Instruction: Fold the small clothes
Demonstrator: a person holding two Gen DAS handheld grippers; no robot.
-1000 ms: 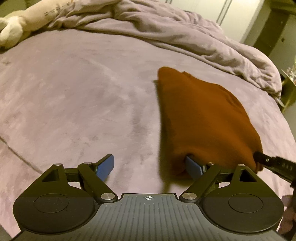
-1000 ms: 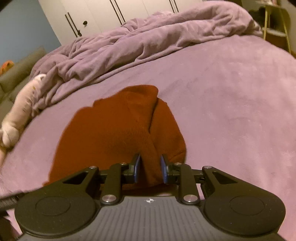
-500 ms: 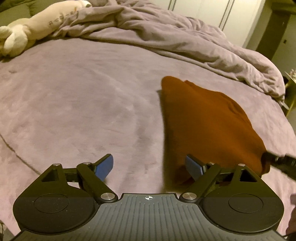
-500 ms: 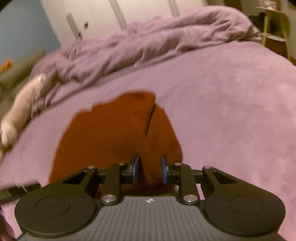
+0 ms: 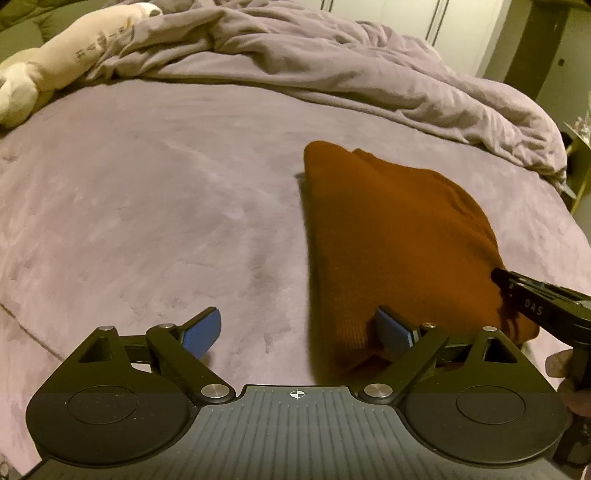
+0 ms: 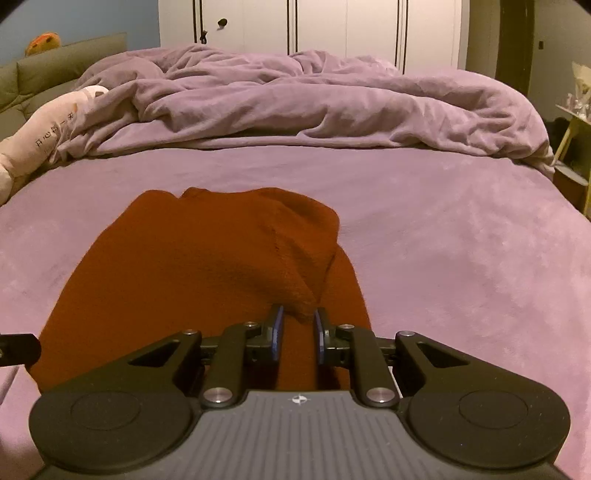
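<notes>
Light: dim, warm indoor, yellowish cast in both views
Shadows: soft dark band along left edge of rust garment point(image 5: 388, 236); dark patch under duvet point(image 6: 295, 110) folds
Blur: slight smear on garment edges, left wrist view
Distortion: strong fisheye, bed point(image 6: 461, 229) bulging, corners darkened
Focus: far wardrobe point(image 6: 332, 26) soft, grainy

A plain rust-brown garment point(image 6: 207, 266) is lying ahead of the jaws on a lilac sheet point(image 6: 443, 229). Beyond it a duvet point(image 6: 314, 103) is showing the same lilac. The grippers' pads point(image 5: 202, 328) are showing blue on black frames. Far left of the jaws, a cream plush point(image 5: 74, 55) is showing dark lettering.
</notes>
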